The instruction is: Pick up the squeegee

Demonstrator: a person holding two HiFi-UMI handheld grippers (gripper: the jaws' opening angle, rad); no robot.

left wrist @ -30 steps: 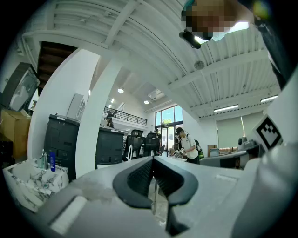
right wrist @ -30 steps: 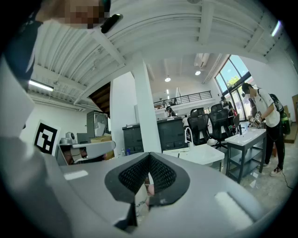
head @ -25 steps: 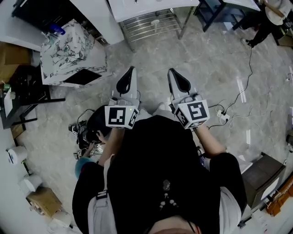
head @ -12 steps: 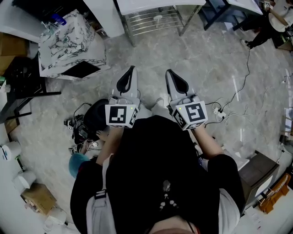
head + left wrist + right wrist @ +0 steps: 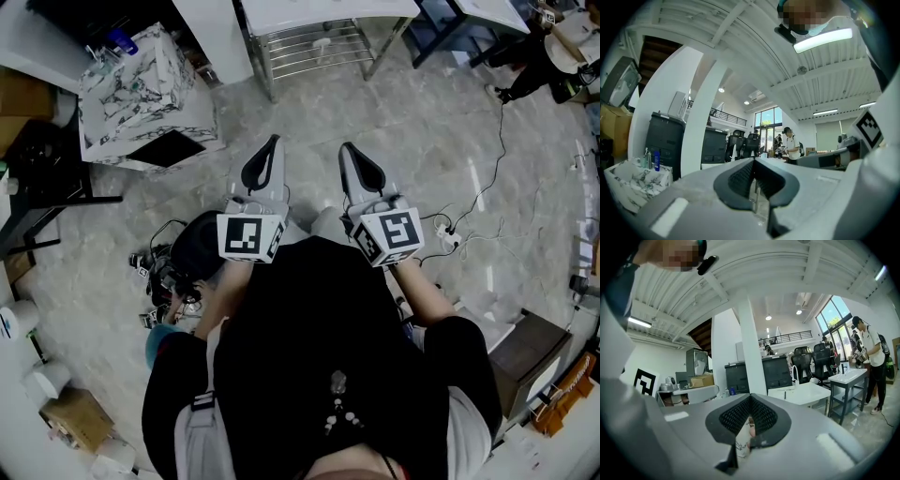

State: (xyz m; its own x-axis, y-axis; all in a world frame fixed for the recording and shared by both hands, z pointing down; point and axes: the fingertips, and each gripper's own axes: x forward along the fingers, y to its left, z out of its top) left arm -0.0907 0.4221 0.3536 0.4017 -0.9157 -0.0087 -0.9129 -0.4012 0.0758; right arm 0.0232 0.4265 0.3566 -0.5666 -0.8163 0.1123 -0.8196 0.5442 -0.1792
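Head view: the left hand-held gripper (image 5: 270, 150) and right hand-held gripper (image 5: 349, 157) are level, pointing to 12 o'clock over bare floor (image 5: 422, 159). Both pairs of jaws are closed together and neither grips anything. The squeegee appears in no view. A metal rack (image 5: 319, 42) stands at 12 o'clock and a marbled box (image 5: 141, 94) at 10 o'clock. Recommendation: locate the squeegee first, spread the jaws before approach, and close on the handle rather than the blade. No brand or lettering is readable, only black-and-white square markers (image 5: 246, 236).

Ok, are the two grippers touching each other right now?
Apart. The head view shows a strip of floor between the left gripper and the right gripper.
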